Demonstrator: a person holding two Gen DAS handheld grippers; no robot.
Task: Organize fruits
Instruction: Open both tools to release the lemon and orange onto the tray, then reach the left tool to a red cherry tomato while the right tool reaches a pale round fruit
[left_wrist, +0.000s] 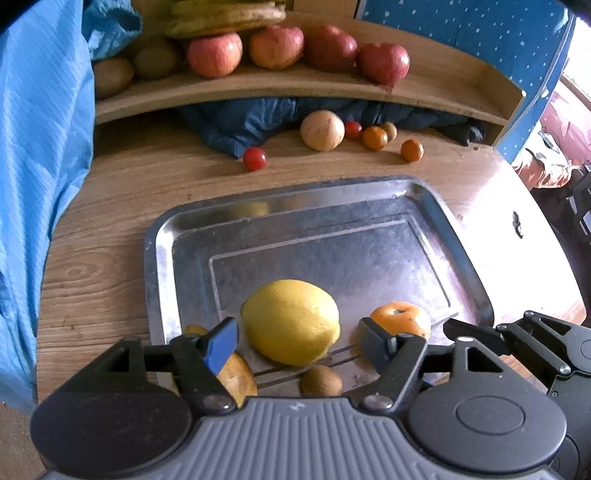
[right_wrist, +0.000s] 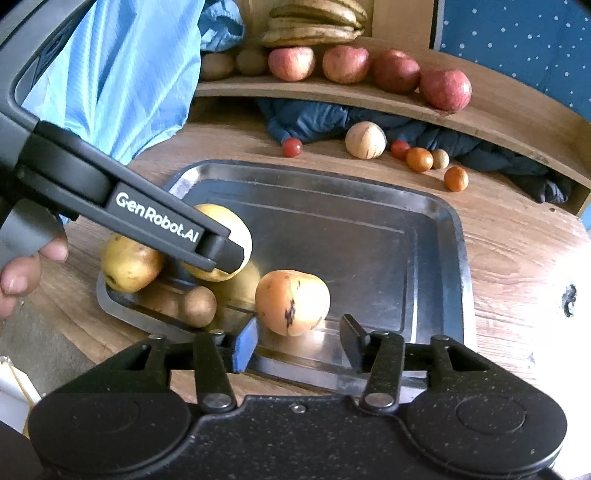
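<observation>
A steel tray (left_wrist: 369, 199) (right_wrist: 436, 236) lies on the wooden table. In its near part lie a yellow lemon (left_wrist: 290, 321) (right_wrist: 236, 229), an orange fruit (left_wrist: 402, 319) (right_wrist: 291, 302), a small brown kiwi (left_wrist: 320, 381) (right_wrist: 197, 306) and a yellow-brown pear (left_wrist: 236, 376) (right_wrist: 129, 264). My left gripper (left_wrist: 299, 345) is open, its fingers either side of the lemon without touching it. My right gripper (right_wrist: 301, 345) is open just in front of the orange fruit, empty.
Loose on the table behind the tray: a pale round fruit (left_wrist: 322, 130), cherry tomatoes (left_wrist: 255, 158), small oranges (left_wrist: 412, 150). A curved wooden shelf (left_wrist: 258, 86) holds apples (left_wrist: 214, 53), kiwis and bananas. Blue cloth (left_wrist: 40, 147) hangs at left.
</observation>
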